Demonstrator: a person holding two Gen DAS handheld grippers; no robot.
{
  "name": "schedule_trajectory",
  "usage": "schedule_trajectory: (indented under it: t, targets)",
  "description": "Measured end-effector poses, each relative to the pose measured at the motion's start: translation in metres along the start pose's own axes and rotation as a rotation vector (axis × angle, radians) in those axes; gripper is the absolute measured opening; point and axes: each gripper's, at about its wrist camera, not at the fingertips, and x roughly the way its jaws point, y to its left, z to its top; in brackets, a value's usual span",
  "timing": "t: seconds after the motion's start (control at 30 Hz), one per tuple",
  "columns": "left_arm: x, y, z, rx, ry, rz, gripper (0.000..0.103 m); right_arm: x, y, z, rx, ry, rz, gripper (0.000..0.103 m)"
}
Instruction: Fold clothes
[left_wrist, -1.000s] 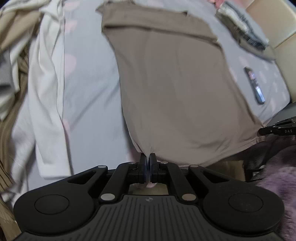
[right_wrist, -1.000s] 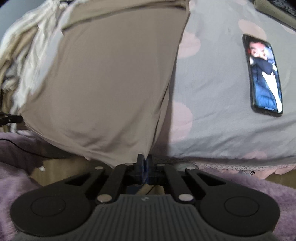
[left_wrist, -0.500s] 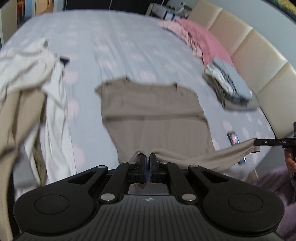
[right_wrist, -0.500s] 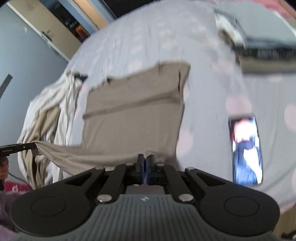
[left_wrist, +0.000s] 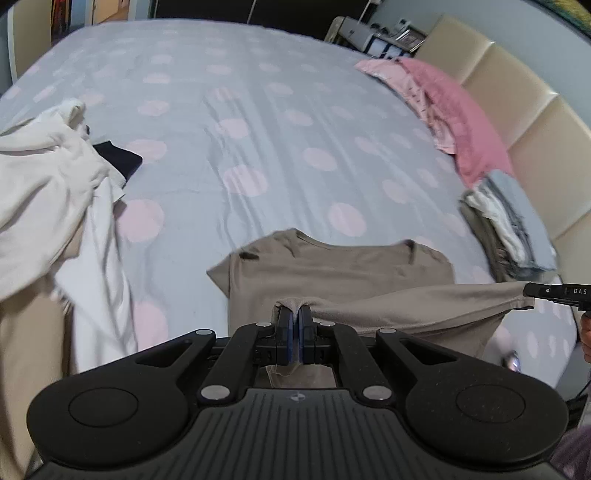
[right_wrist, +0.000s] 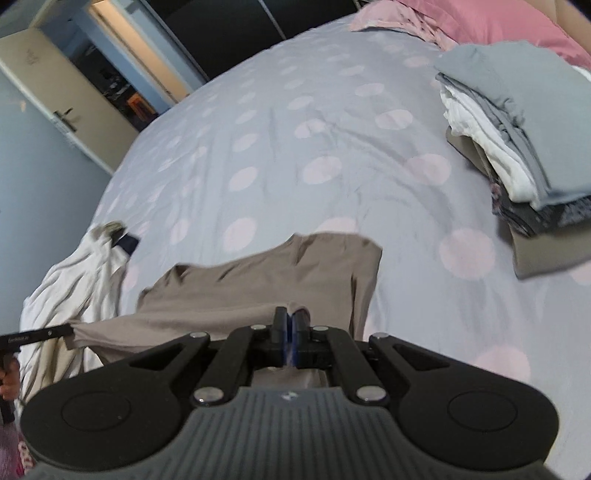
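Observation:
A taupe T-shirt (left_wrist: 343, 269) lies on the grey dotted bed, its collar end away from me; it also shows in the right wrist view (right_wrist: 258, 284). My left gripper (left_wrist: 294, 314) is shut on the shirt's left hem corner. My right gripper (right_wrist: 290, 317) is shut on the right hem corner. The hem is lifted and stretched taut between the two grippers, carried over the shirt's lower part toward the collar. Each gripper shows at the edge of the other's view, the right gripper (left_wrist: 554, 291) and the left gripper (right_wrist: 37, 336).
A heap of white and beige clothes (left_wrist: 55, 192) lies on the left of the bed (left_wrist: 258, 110). A stack of folded clothes (right_wrist: 517, 140) sits at the right. Pink bedding (left_wrist: 454, 110) lies by the padded headboard (left_wrist: 524, 110). A door (right_wrist: 62, 96) stands at the far left.
Both grippers have lifted the hem off the bed's edge and carried it forward over the shirt toward the collar. The phone on the bed has nearly dropped out of sight.

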Motion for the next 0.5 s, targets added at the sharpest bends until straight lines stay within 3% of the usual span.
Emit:
schedule_trajectory:
  t: [0.23, 0.47, 0.5]
  targets:
    - [0.080, 0.024, 0.032, -0.060, 0.043, 0.013, 0.001, 0.082, -0.028, 0.033, 0.085, 0.050, -0.059, 0.003]
    - [0.129, 0.043, 0.037, -0.113, 0.098, 0.041, 0.003, 0.138, -0.048, 0.041, 0.141, 0.093, -0.083, 0.003]
    - [0.132, 0.045, 0.036, -0.120, 0.103, 0.043, 0.004, 0.143, -0.049, 0.040, 0.142, 0.098, -0.088, 0.007]
